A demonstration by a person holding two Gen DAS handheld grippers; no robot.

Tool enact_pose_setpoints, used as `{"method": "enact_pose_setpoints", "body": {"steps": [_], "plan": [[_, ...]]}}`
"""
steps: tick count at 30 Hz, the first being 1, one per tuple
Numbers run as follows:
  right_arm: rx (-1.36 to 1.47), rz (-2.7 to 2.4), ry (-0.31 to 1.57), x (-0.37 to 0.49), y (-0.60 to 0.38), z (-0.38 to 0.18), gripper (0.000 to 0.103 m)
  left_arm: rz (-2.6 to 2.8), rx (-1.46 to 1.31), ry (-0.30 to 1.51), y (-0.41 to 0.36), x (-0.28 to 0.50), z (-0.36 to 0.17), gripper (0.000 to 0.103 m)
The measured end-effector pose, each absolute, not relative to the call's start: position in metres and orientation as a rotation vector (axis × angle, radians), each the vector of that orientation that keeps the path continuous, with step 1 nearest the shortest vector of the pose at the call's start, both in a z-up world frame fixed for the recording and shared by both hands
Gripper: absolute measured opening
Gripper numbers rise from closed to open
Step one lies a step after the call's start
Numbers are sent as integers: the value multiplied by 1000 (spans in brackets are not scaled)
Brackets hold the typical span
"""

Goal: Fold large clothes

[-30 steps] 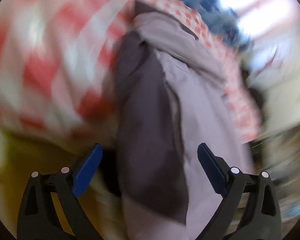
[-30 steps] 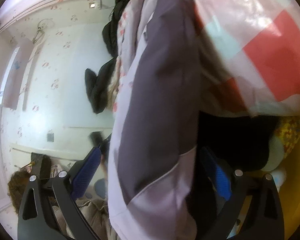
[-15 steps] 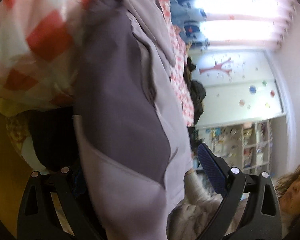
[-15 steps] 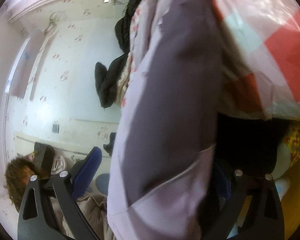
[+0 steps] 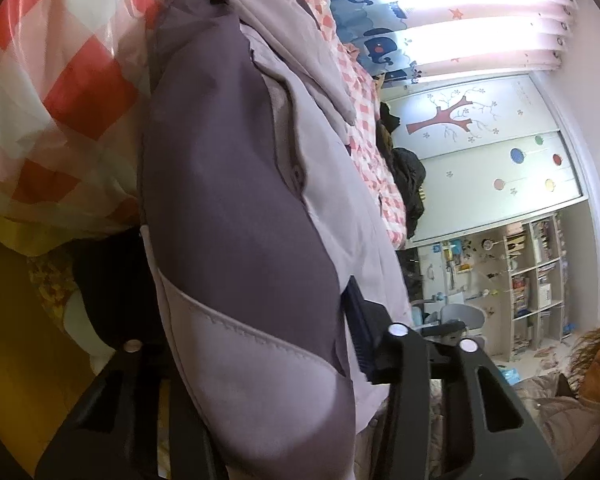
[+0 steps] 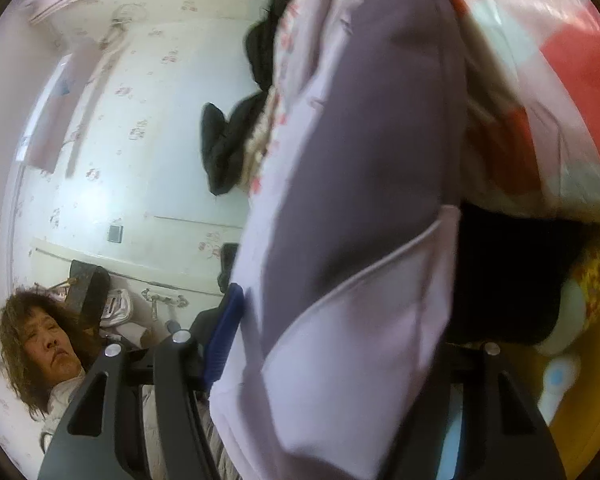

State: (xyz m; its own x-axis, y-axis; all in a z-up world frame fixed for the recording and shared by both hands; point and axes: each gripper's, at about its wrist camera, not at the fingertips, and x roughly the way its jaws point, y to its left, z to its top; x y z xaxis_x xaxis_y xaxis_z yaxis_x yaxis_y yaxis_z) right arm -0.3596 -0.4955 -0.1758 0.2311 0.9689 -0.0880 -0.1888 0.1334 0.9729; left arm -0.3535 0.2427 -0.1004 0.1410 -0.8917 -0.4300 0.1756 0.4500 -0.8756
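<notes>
Both my left claw [image 5: 260, 364] and right claw [image 6: 340, 344] have just been closing onto the jacket [image 5: 236, 208]; I'd lift both evenly.

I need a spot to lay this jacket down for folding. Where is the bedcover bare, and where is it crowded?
Bare checked bedcover shows beside the lilac-and-grey jacket, which both the left gripper and right gripper close on. The far strip is crowded with black clothes.
</notes>
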Motion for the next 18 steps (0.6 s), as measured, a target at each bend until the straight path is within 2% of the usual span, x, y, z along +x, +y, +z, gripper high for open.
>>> {"method": "enact_pose_setpoints", "body": {"steps": [1,6,8,10,18], "plan": [[1073,1059,921,-360,-492,-169,50,-887,-767,1173,240,-351,-97,35],[1063,1085,756,-366,-488,-133,45,-817,-770,1135,241,-352,-70,32],[1071,1089,707,-368,-487,-123,43,-811,-771,1082,243,-355,-55,21],[1076,1093,677,-370,-485,-116,41,-812,-762,1027,243,-360,-36,16],[1047,1157,596,-401,-483,-83,39,-877,-723,946,250,-389,5,14]]}}
